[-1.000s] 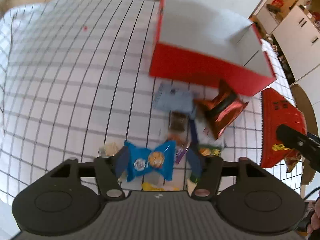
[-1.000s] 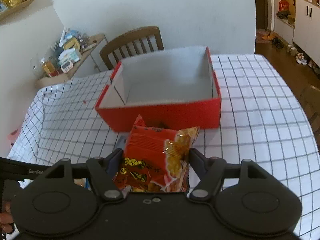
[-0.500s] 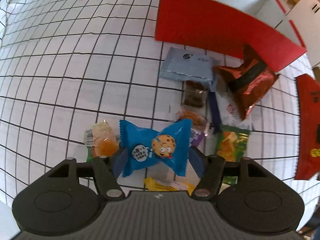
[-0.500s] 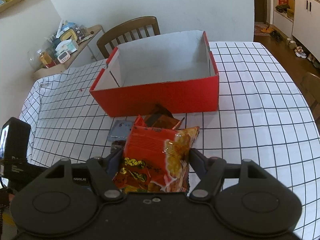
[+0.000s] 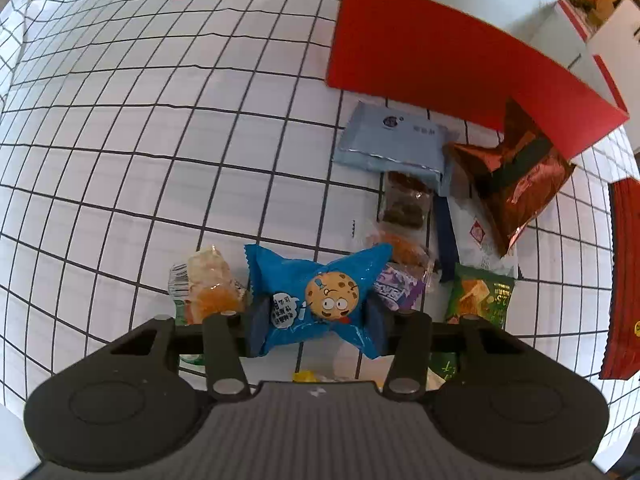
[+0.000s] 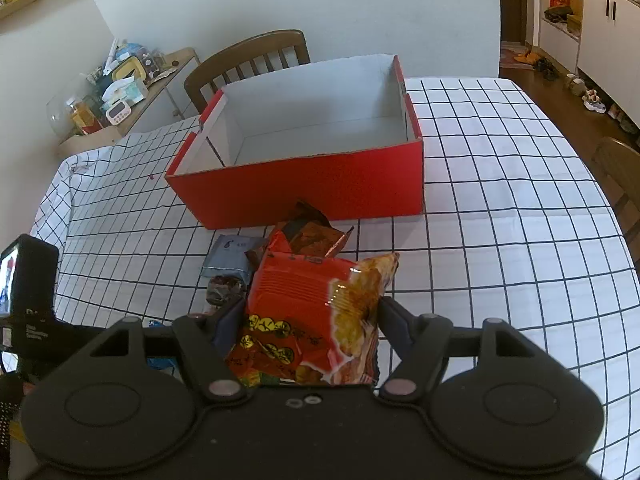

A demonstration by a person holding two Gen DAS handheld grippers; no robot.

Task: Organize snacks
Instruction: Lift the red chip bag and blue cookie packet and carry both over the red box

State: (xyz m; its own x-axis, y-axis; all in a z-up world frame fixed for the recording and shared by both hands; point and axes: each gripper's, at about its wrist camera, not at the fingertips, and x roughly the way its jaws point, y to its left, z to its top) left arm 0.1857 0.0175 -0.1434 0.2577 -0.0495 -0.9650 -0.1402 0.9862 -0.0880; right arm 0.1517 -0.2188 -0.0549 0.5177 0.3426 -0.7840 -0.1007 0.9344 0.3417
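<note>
**Both tongs pinch snack packets short of the red box**

The left gripper [image 5: 316, 316] has just been closing and squeezes a blue cookie packet [image 5: 316, 296] printed with a cartoon biscuit face. The right gripper [image 6: 310, 320] clamps an orange-red chip bag [image 6: 316, 312] above the checked tablecloth [image 6: 500, 240]. Beyond lie a green packet [image 5: 480, 294] marked "2.5", a grey-blue pouch [image 5: 394, 144] and a copper foil bag [image 5: 516, 176]. Farthest stands the open red box [image 6: 304, 184]; its visible interior is bare.
</note>
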